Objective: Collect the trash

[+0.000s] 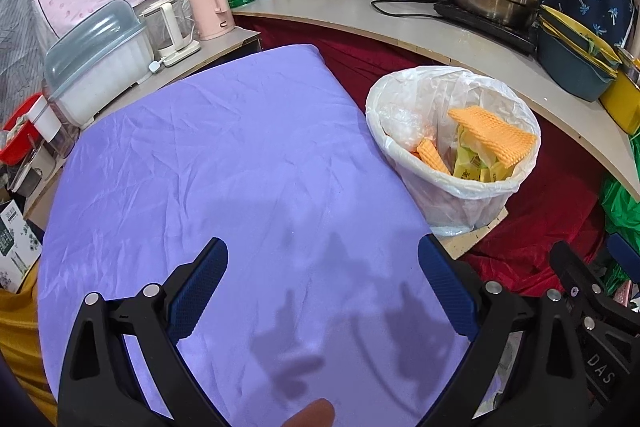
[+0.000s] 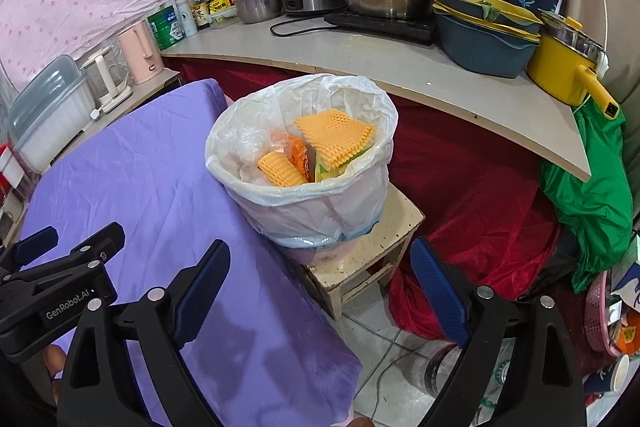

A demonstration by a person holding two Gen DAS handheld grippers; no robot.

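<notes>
Trash sits in the white-lined bin (image 2: 304,163), middle of the right wrist view, perched on a small cream stool (image 2: 372,247) just beside the purple-covered table (image 1: 224,167); in the left wrist view the same bin (image 1: 452,147) is right of centre. Both grippers are empty: the left gripper (image 1: 324,283) hangs over bare purple cloth with its jaws wide apart, and the right gripper (image 2: 320,287) is just as wide, aimed at the bin's base. On top lie orange foam net sleeves (image 2: 336,139), light, squashy, easy to pinch at an edge, over yellow wrappers (image 1: 476,167) and crinkled clear plastic (image 1: 400,123), likely thin and slippery. My read: the liner's loose rim is the place to grab, though it looks flimsy and could tear. Writing: "GenRobot.AI" on the other gripper at lower left of the right view, "DAS" at lower right of the left view; the bottle labels are too small to read.
</notes>
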